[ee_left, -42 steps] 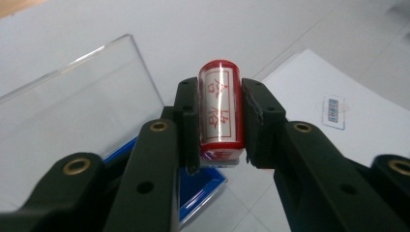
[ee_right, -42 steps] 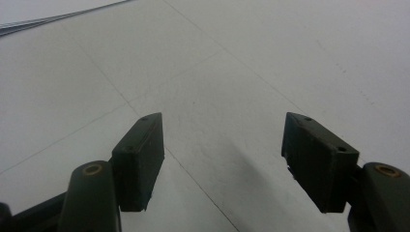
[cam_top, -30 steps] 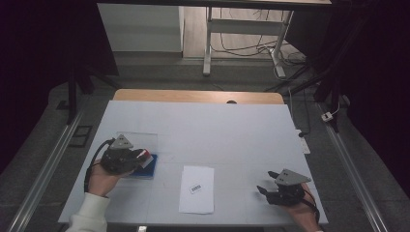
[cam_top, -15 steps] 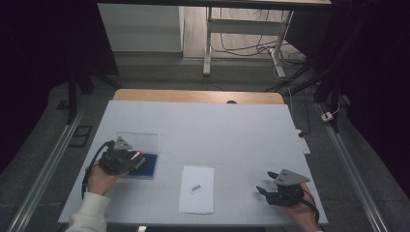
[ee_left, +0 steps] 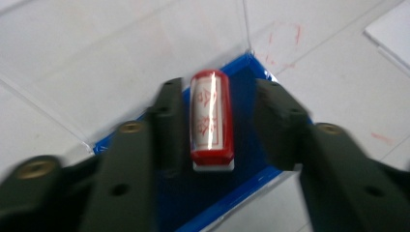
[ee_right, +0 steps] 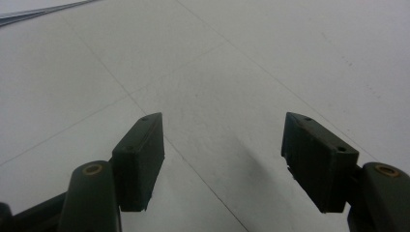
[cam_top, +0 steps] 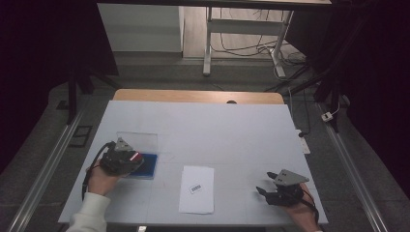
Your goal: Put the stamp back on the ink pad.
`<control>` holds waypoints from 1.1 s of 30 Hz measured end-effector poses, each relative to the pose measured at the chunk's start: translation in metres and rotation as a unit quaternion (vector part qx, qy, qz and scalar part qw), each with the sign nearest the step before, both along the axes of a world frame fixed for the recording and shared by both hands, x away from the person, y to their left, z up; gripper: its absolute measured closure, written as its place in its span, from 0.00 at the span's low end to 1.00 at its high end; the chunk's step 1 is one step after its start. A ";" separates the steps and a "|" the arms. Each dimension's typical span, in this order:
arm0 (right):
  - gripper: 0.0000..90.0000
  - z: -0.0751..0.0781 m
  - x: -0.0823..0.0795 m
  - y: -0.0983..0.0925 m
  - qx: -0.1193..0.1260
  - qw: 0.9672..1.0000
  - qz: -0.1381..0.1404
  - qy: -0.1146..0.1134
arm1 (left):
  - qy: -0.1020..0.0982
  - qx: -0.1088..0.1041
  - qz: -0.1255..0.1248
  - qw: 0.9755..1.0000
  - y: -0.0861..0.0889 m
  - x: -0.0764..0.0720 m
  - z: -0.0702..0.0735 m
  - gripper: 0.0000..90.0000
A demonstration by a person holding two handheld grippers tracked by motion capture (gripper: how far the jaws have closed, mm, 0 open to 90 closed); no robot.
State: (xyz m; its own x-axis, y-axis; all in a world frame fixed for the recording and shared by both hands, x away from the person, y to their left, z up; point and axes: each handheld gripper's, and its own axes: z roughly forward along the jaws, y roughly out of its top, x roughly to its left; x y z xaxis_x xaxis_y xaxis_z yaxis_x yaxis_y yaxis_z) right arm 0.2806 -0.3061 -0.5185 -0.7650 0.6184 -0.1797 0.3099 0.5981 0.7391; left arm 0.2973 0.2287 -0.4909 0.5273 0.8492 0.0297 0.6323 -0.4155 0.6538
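The left gripper (ee_left: 215, 121) has just been opening, and its 2 jaws now stand apart on either side of a red stamp (ee_left: 211, 121); a clear gap shows on one side, while the other jaw sits just beside it, perhaps touching. The stamp rests on a blue ink pad (cam_top: 146, 165) with a clear lid (cam_top: 138, 140) behind it. Nearby lies a white sheet (cam_top: 197, 189). The right gripper (cam_top: 265, 189) rests wide open on the white table (cam_top: 217, 125).
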 end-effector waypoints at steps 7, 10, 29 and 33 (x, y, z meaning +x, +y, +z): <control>0.35 0.000 0.000 -0.001 0.005 1.000 -0.003 0.001 | -0.031 -0.042 0.013 0.999 0.001 -0.011 0.008 0.31; 0.35 0.001 -0.001 -0.001 0.010 1.000 -0.004 -0.004 | -0.038 -0.059 0.011 0.997 0.001 -0.020 0.009 0.27; 0.34 0.007 -0.007 -0.008 0.038 0.999 0.004 -0.014 | -0.034 -0.075 -0.011 0.997 0.005 -0.080 -0.017 0.25; 0.34 0.007 -0.007 -0.009 0.040 0.999 0.007 -0.013 | -0.036 -0.075 -0.013 0.996 0.003 -0.081 -0.017 0.25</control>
